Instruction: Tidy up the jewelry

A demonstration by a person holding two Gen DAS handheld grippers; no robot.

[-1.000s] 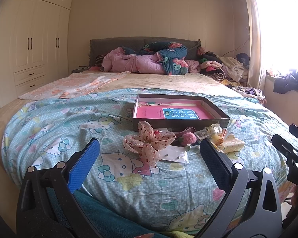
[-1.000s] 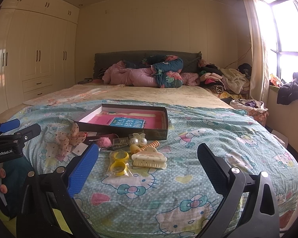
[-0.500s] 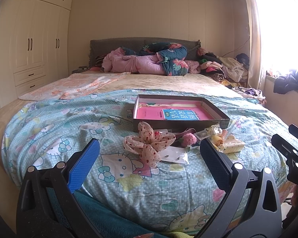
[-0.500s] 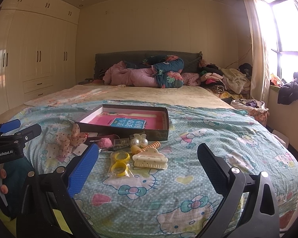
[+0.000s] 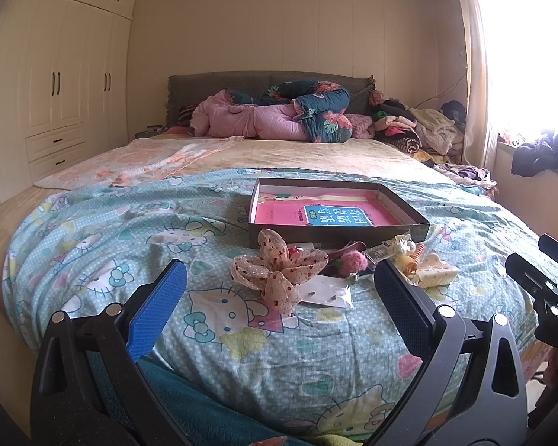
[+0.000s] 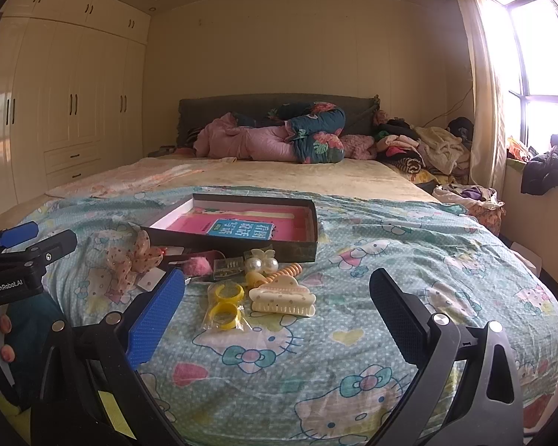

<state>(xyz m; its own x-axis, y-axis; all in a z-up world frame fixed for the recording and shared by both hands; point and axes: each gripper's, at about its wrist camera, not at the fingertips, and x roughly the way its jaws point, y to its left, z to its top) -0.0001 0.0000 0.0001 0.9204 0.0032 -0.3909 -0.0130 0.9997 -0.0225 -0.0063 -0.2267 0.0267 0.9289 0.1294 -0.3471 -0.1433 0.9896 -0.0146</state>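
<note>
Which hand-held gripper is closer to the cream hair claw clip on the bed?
Right. The right hand-held gripper has the cream hair claw clip between its open fingers; the left hand-held gripper frames the bow, with the clip off to its right.

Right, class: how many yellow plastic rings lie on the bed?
2: both in one clear packet, the far yellow plastic ring and the near one beside the cream claw clip.
</note>
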